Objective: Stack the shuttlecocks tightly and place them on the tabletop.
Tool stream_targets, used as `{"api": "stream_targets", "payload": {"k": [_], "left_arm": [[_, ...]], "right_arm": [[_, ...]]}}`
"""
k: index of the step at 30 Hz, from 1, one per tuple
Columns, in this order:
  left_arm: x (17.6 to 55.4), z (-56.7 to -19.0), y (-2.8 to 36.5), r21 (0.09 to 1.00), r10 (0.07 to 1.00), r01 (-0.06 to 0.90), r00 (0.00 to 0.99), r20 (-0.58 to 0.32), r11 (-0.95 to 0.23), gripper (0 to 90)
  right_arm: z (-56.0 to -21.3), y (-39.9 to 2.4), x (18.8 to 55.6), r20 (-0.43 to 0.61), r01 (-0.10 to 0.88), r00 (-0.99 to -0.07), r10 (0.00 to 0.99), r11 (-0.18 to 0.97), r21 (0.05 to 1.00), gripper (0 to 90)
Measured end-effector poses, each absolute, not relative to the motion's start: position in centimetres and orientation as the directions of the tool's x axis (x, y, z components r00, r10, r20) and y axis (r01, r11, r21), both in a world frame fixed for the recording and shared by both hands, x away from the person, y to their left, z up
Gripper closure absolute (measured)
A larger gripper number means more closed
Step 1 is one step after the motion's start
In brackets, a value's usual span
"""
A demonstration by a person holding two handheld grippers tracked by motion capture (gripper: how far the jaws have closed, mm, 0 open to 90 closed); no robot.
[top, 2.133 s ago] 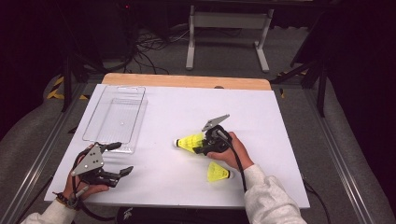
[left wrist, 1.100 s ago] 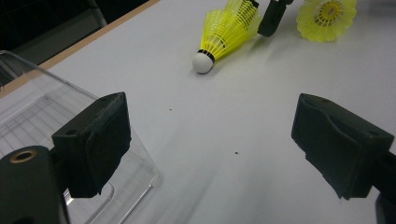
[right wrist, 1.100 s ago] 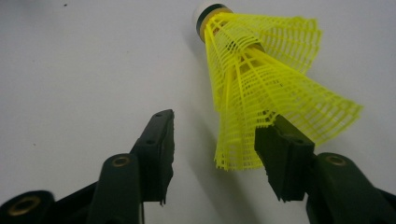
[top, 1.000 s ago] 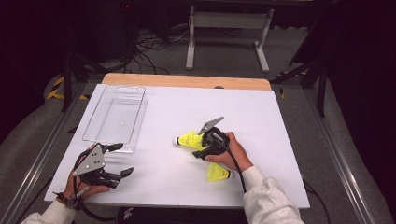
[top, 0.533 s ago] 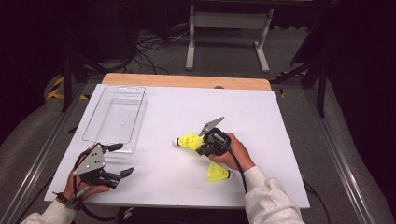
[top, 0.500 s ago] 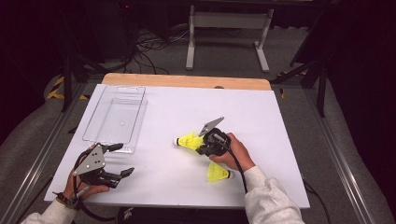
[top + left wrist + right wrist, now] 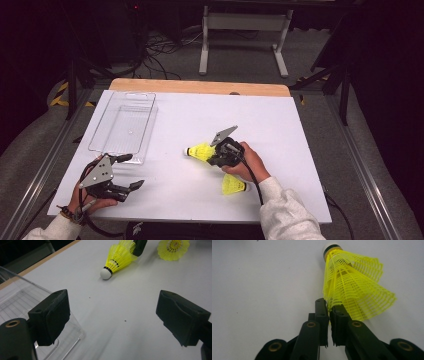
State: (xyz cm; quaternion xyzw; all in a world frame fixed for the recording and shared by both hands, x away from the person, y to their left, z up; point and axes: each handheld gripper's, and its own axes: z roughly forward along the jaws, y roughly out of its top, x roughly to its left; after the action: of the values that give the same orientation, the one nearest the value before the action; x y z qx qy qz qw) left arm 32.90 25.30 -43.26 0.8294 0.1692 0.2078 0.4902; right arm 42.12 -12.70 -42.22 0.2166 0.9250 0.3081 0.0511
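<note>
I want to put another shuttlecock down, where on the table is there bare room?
Free: the white table behind and right of the right gripper, and the stretch between the clear tray and the held shuttlecock. Crowded: near the right hand, where a second shuttlecock lies.

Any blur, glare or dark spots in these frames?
High view: table evenly lit, surroundings nearly black, clear tray faintly glinting. Left gripper view: near fingers soft, shuttlecock sharper. Right gripper view: skirt mesh crisp, cork tip washed out against the white top.
</note>
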Motion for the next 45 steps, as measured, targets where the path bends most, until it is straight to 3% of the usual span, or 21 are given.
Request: {"api": "stream_targets", "payload": {"k": [9,11,26,28,45], "left_arm": [[32.9,-43.3,25.2,0.883,0.485,0.078,0.856,0.178,-0.462,12.8],[32.9,-43.3,25.2,0.883,0.485,0.077,0.856,0.179,-0.462,12.7],[32.9,-43.3,25.1,0.883,0.486,0.074,0.855,0.183,-0.463,12.2],[32.9,-43.2,25.1,0.883,0.486,0.074,0.854,0.184,-0.463,12.0],[32.9,-43.2,25.1,0.879,0.499,0.068,0.842,0.203,-0.472,11.4]], "right_arm": [[-41.6,-12.9,41.6,-0.012,0.357,-0.891,0.453,0.719,0.596,66.0],[-41.0,-13.0,41.4,-0.036,0.348,-0.885,0.464,0.712,0.610,58.3],[-39.1,-14.5,40.0,-0.091,0.325,-0.847,0.524,0.646,0.691,26.1],[-38.8,-14.9,39.6,-0.109,0.315,-0.835,0.539,0.631,0.709,18.1],[-37.4,-18.1,35.9,-0.197,0.229,-0.797,0.571,0.588,0.776,12.5]]}}
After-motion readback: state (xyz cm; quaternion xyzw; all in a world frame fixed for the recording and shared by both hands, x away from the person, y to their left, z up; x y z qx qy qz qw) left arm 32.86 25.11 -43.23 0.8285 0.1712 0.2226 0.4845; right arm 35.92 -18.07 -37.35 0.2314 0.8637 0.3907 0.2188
